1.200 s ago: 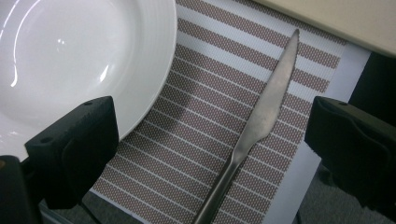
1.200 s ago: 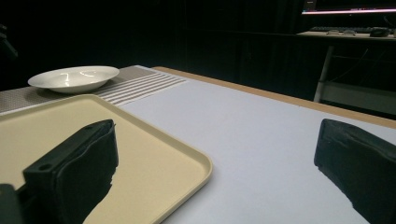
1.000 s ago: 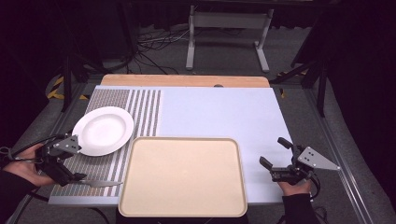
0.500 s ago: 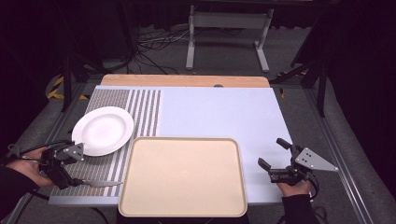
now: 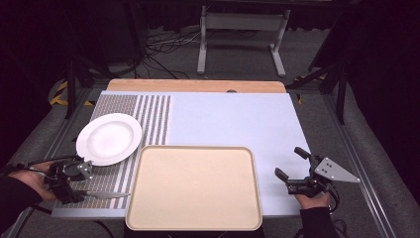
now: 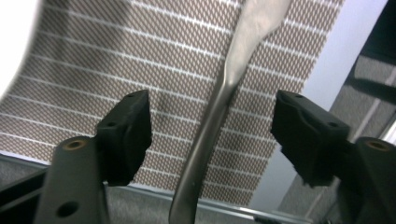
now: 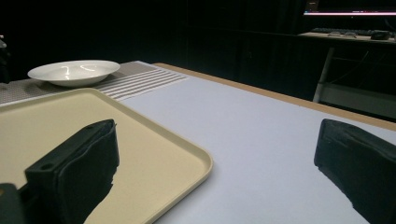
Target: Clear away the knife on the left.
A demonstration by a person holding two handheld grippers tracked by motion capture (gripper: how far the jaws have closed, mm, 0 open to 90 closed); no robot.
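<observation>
Step in hand: grasping. Left gripper [image 6: 212,135] straddles the knife [image 6: 219,107] handle on the striped mat [image 6: 93,70] left of the tray [image 5: 194,186], jaws just closing, apparently not yet touching. Next: pinch, lift. Right gripper [image 5: 288,167] wide, empty.

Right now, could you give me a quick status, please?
Left hand-held gripper closing around knife, pads not touching. Right hand-held gripper open, idle. Nothing obstructing.
</observation>
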